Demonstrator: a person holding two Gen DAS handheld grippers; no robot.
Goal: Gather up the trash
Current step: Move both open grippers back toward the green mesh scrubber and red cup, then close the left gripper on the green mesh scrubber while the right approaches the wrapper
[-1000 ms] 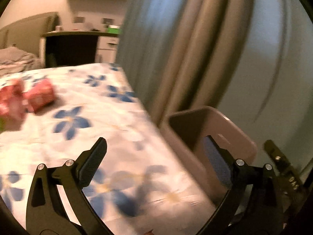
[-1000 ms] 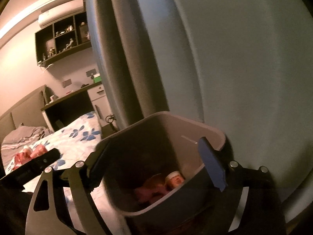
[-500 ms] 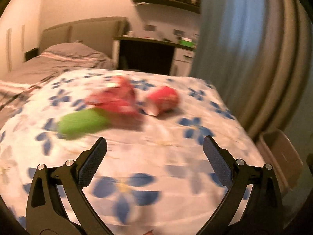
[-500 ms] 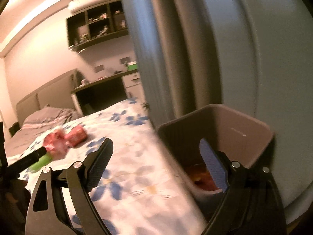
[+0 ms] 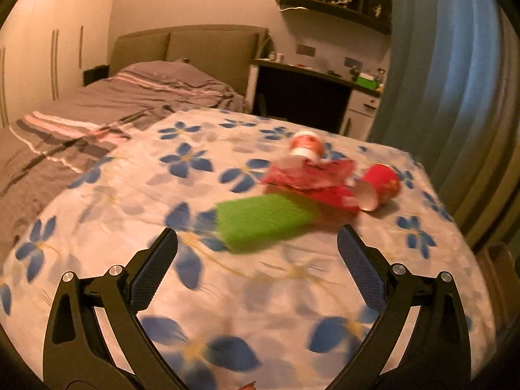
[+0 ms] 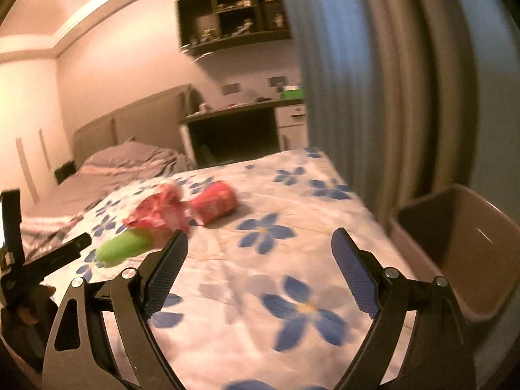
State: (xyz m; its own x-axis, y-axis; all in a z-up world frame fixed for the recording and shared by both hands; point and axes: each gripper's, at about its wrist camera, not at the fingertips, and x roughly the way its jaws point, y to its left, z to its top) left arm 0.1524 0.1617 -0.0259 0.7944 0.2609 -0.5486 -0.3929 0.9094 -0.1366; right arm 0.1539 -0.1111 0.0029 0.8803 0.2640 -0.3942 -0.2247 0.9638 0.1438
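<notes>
Ahead, at twelve o'clock, a green packet (image 5: 263,224), red wrapper (image 5: 308,178) and red can (image 5: 380,188) remain uncollected on the bed (image 5: 260,292); both claws, left claw (image 5: 256,273) and right claw (image 6: 260,269), are released, empty.

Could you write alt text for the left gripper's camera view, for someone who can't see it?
An open, empty gripper points at a green packet, red wrapper and red can lying on a flowered bedspread.

Black frames, blue textured fingers (image 5: 357,266)
</notes>
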